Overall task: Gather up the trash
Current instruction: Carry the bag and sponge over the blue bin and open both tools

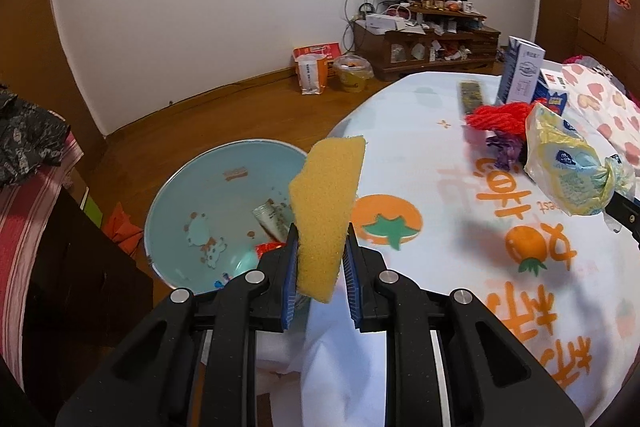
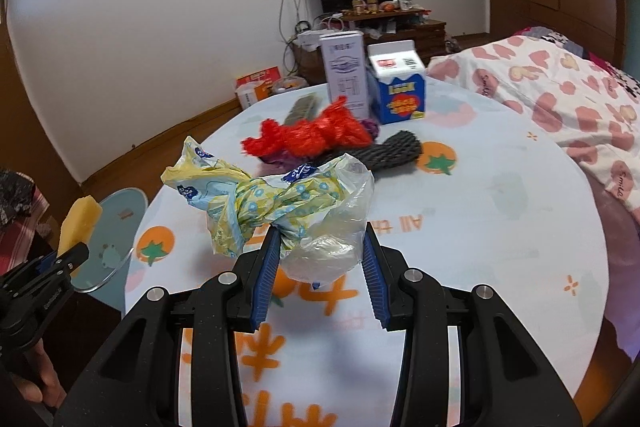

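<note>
The left claw (image 1: 322,247) is clamped on a yellow sponge (image 1: 326,203) that stands up from its jaws, and the light-blue basin (image 1: 208,203) holding earlier scraps lies just beyond and below it, off the counter (image 1: 460,307) edge. The right claw (image 2: 318,259) is clamped on a crumpled plastic bag (image 2: 280,203), above the counter, with red netting (image 2: 316,135) beyond. To do this well, I judge each claw should be right over the basin before letting go.

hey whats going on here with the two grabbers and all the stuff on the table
A person is clearing trash off a round table with two handheld grippers. The left gripper is clamped on a yellow sponge, held near a light blue basin beside the table that already holds a few scraps. The right gripper grips a crumpled plastic bag. A red mesh bag and two cartons remain on the table.
</note>
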Action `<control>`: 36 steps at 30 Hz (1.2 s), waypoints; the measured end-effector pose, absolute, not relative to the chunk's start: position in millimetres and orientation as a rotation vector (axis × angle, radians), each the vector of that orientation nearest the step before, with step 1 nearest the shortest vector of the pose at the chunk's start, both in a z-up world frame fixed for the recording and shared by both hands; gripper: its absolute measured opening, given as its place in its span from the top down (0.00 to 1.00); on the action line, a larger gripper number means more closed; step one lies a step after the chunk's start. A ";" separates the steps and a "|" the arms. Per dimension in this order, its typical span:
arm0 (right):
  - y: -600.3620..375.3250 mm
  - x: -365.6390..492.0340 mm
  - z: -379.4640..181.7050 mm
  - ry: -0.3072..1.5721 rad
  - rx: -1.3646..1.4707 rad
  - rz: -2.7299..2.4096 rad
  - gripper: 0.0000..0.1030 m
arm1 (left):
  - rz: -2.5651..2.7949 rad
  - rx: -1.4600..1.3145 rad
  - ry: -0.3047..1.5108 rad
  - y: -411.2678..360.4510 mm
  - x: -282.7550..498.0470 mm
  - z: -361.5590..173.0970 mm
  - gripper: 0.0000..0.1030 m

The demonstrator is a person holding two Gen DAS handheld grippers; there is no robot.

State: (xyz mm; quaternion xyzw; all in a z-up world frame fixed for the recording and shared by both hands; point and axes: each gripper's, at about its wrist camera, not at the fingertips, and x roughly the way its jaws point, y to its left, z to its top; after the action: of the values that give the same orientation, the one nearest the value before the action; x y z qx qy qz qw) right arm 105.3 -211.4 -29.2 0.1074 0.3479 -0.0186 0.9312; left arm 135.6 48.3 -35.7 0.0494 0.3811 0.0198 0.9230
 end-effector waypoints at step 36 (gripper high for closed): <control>-57.6 161.6 -24.9 0.728 0.062 0.178 0.60 | 0.222 -0.011 0.810 154.6 153.7 -50.5 0.80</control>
State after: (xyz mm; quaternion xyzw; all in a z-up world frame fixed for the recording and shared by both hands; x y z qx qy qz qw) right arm 161.6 -57.6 -24.9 0.0304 0.3554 0.0867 0.9302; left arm 153.7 154.6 -50.5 -0.0052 0.3931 0.1076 0.9132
